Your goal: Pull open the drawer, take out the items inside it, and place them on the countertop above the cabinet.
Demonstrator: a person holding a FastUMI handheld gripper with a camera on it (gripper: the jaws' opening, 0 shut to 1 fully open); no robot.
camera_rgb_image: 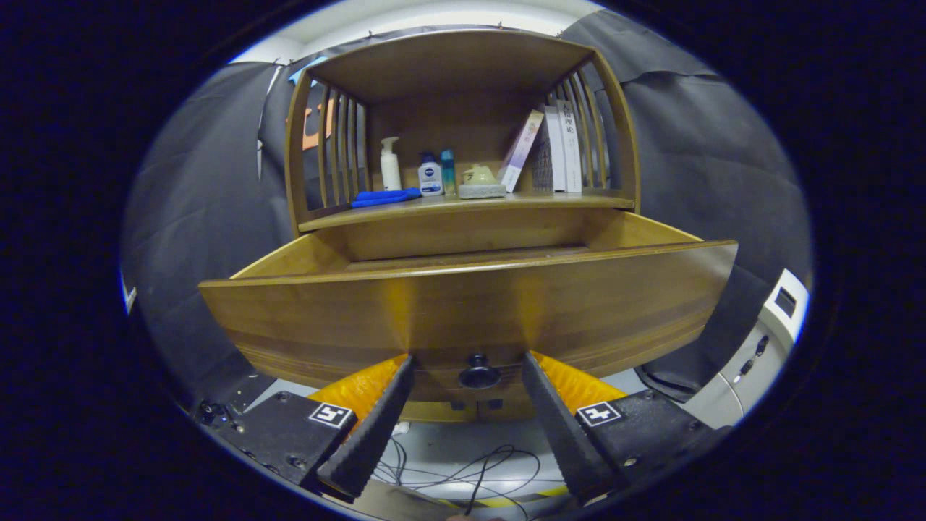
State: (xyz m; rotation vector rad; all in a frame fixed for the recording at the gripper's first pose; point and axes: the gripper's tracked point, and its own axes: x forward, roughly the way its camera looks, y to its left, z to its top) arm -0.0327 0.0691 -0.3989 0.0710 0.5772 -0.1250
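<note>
The gripper jaws stand apart, flanking the pulled-out drawer's knob, seemingly without touching it.

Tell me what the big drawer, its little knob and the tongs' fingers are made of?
The drawer looks like wood with a glossy varnish: grain lines and light glare show on its front. The knob is dark and smooth, maybe metal or plastic; I cannot tell which. The tongs stand open either side of the knob, and their black fingers look like ridged rubber or plastic.
</note>
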